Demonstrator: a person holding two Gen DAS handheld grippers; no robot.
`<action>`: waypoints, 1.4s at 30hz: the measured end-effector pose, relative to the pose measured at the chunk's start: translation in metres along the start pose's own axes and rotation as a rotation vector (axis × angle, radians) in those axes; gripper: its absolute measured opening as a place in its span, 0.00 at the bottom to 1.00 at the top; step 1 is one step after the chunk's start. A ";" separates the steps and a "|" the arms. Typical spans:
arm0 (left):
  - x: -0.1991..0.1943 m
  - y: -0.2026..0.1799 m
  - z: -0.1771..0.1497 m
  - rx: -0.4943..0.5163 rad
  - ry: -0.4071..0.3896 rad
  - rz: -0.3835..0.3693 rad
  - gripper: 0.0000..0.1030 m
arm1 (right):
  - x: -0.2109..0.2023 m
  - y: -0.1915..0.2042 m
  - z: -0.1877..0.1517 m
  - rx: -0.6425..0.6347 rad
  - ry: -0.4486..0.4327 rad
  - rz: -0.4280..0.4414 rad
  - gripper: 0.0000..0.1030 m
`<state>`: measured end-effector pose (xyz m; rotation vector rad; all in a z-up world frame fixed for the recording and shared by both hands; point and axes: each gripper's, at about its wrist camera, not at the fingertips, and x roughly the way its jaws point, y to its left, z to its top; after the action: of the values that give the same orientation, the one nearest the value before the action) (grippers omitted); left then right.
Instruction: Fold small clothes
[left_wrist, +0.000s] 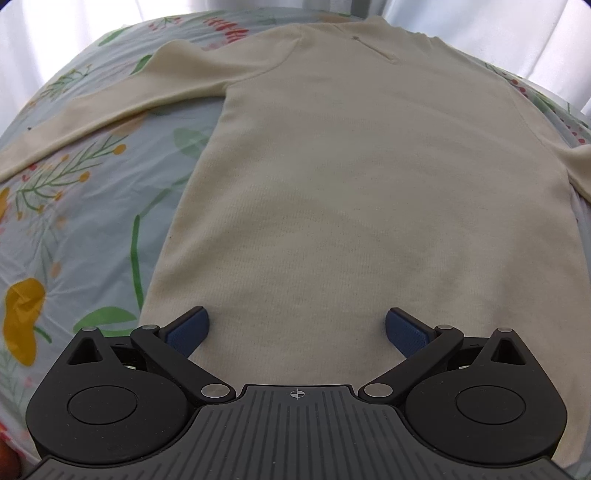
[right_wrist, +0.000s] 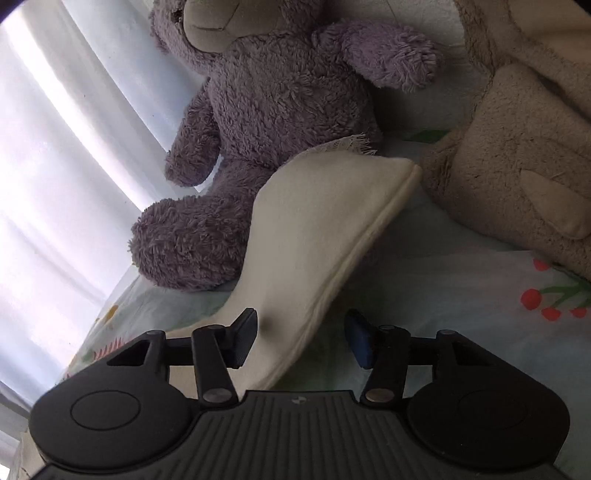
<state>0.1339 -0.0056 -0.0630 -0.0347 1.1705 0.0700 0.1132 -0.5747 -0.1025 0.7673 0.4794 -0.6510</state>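
Note:
A cream long-sleeved knit top (left_wrist: 362, 192) lies flat on a floral sheet (left_wrist: 85, 206), neck at the far end, its left sleeve (left_wrist: 110, 99) stretched out to the left. My left gripper (left_wrist: 297, 325) is open and hovers over the top's lower hem, holding nothing. In the right wrist view, a cream sleeve (right_wrist: 317, 236) runs away from me, its cuff resting against a purple teddy bear. My right gripper (right_wrist: 301, 334) is open, with the sleeve lying between its jaws.
A purple teddy bear (right_wrist: 280, 110) and a beige plush toy (right_wrist: 517, 147) sit on the sheet at the sleeve's far end. White curtains (right_wrist: 55, 166) hang beyond the bed edge.

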 end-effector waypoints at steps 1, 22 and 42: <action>0.000 0.000 0.001 0.003 0.002 -0.002 1.00 | 0.005 -0.002 0.001 0.022 0.004 0.017 0.39; -0.019 -0.007 0.064 0.067 -0.096 -0.233 0.94 | -0.110 0.205 -0.084 -0.470 0.093 0.692 0.21; 0.070 -0.033 0.162 0.049 0.012 -0.506 0.68 | -0.094 0.151 -0.143 -0.313 0.354 0.526 0.37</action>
<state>0.3122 -0.0253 -0.0650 -0.2868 1.1448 -0.4060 0.1278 -0.3503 -0.0635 0.6713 0.6518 0.0557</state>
